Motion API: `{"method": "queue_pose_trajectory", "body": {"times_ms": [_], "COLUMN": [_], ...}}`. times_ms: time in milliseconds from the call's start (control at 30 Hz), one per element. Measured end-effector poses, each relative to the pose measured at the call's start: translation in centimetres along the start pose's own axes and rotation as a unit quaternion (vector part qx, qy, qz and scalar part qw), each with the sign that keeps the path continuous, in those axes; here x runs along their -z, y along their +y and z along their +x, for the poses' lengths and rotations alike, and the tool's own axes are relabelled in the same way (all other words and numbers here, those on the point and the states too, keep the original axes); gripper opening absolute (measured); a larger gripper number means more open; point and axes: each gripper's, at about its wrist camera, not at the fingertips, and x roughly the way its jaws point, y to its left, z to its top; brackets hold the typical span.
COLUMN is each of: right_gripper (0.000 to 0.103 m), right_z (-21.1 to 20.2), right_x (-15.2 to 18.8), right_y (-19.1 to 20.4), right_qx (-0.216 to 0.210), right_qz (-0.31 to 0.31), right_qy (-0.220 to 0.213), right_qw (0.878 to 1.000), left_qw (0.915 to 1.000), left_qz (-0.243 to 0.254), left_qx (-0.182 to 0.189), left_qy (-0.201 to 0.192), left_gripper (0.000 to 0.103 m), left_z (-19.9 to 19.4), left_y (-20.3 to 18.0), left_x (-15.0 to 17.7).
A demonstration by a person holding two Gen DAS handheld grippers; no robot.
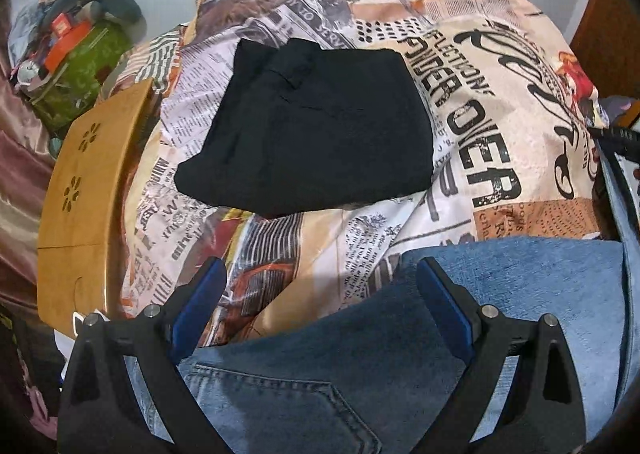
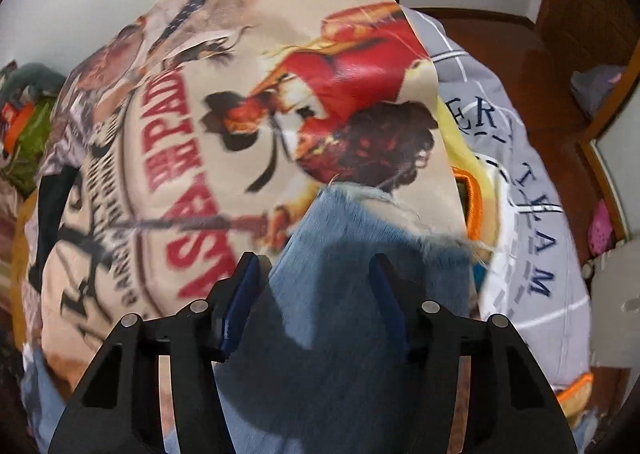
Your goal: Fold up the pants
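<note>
Denim jeans (image 1: 360, 354) lie only partly folded on the bed (image 1: 500, 126); black pants (image 1: 312, 126) look finished. Both grippers, left (image 1: 320, 310) and right (image 2: 316, 302), have fingers apart, gripping nothing.

Your left gripper (image 1: 320, 278) is spread wide, gripping nothing. Your right gripper (image 2: 314, 274) is parted too.

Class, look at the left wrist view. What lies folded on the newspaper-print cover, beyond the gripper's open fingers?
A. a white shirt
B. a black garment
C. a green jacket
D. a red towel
B: a folded black garment lies on the printed cover, beyond the blue jeans under the left gripper.
</note>
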Motion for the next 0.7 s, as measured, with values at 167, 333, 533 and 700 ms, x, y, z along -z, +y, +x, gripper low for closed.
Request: {"method": "queue_pose_trajectory", "body": {"times_ms": [167,333,533,700], "right_gripper": [0.019,0.008,0.008,0.008], "right_z": [0.6,-0.8,-9.5,-18.4], "right_x": [-0.2,0.6,1.8,3.7], "right_y": [-0.6,-0.3,-2.9,-6.6], "right_qx": [-0.018,0.000,-0.006,-0.005], "right_qz": [0.018,-0.015,-0.024,-0.011], "right_qy": [0.004,-0.010,-0.069,-0.132], "right_qw": [1.000,1.000,0.997,0.991], "left_qw": [0.9998,0.9992,0.9976,0.9953], "left_qz": [0.014,0.027,0.050,0.081], "left_qx": [0.006,0.023,0.043,0.051], "left_qy": [0.011,0.021,0.022,0.016], "left_gripper": [0.096,0.096,0.096,0.096], "left_z": [0.1,-0.8,-2.6,-4.4], "left_y": [-0.7,-1.9,-4.1,-7.2], "left_x": [0.5,1.5,2.7,3.9]}}
